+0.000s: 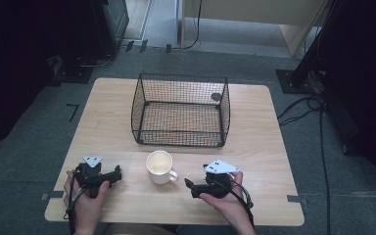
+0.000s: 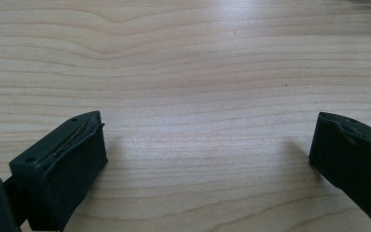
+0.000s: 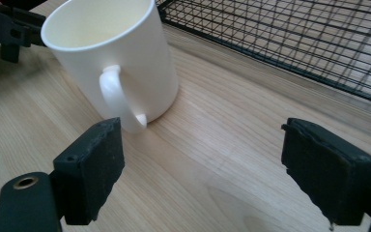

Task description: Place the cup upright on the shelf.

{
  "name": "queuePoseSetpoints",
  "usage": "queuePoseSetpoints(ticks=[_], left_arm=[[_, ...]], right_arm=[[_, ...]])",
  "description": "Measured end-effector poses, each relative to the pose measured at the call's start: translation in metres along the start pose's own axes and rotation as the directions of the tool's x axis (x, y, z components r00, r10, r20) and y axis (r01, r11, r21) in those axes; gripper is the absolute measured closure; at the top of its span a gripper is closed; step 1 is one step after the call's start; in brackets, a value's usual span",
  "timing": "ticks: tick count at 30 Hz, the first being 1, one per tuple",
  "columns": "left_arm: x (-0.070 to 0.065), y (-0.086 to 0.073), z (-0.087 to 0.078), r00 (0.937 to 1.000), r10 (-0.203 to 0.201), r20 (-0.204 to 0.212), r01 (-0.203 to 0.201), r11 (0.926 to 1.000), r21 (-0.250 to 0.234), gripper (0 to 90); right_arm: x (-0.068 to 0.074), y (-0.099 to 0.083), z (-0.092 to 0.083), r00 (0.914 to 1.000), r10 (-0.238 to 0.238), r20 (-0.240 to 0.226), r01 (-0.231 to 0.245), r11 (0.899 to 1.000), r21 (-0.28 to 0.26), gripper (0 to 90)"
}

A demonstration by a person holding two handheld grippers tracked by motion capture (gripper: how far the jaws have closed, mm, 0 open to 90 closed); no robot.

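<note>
A white mug [image 1: 160,166] stands upright on the wooden table [image 1: 254,147], its handle turned toward the right hand. In the right gripper view the mug [image 3: 113,58] is just beyond the left jaw, handle facing the camera. My right gripper [image 1: 190,185] is open, a short way right of the mug, with nothing between its jaws. My left gripper [image 1: 117,172] rests on the table left of the mug, open over bare wood [image 2: 198,96]. Behind the mug sits an empty black wire basket [image 1: 181,110].
The wire basket's mesh [image 3: 290,38] runs along the far right in the right gripper view. Grey carpet surrounds the table, with cables [image 1: 303,110] on the floor at the right and dark equipment stands at both sides.
</note>
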State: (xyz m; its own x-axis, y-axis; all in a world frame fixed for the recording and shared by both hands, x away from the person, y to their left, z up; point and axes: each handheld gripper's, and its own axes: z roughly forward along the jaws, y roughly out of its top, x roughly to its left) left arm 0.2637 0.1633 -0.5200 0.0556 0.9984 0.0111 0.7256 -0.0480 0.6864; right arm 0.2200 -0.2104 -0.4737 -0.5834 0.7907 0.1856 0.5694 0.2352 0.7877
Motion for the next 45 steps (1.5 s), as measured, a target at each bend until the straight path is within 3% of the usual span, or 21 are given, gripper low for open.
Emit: queuePoseSetpoints(ticks=[8,18,35,40,45], left_arm=[[0.000,0.000,0.000,1.0000,0.000,0.001,0.000,1.0000,0.000,0.0],[0.000,0.000,0.000,1.0000,0.000,0.000,0.000,1.0000,0.000,0.0],[0.000,0.000,0.000,1.0000,0.000,0.000,0.000,1.0000,0.000,0.0],[0.000,0.000,0.000,1.0000,0.000,0.000,0.000,1.0000,0.000,0.0],[0.000,0.000,0.000,1.0000,0.000,0.000,0.000,1.0000,0.000,0.0]], right_arm=[[0.010,0.001,0.008,0.9998,-0.013,-0.016,0.013,1.000,0.004,27.3],[0.021,0.003,0.015,0.9962,-0.039,-0.078,0.038,0.999,-0.009,37.7],[0.026,0.007,0.031,0.9876,-0.068,-0.141,0.072,0.997,0.023,63.3],[0.028,0.009,0.034,0.9859,-0.083,-0.145,0.089,0.995,0.034,65.5],[0.035,0.011,0.041,0.9868,-0.122,-0.107,0.126,0.991,0.037,71.1]])
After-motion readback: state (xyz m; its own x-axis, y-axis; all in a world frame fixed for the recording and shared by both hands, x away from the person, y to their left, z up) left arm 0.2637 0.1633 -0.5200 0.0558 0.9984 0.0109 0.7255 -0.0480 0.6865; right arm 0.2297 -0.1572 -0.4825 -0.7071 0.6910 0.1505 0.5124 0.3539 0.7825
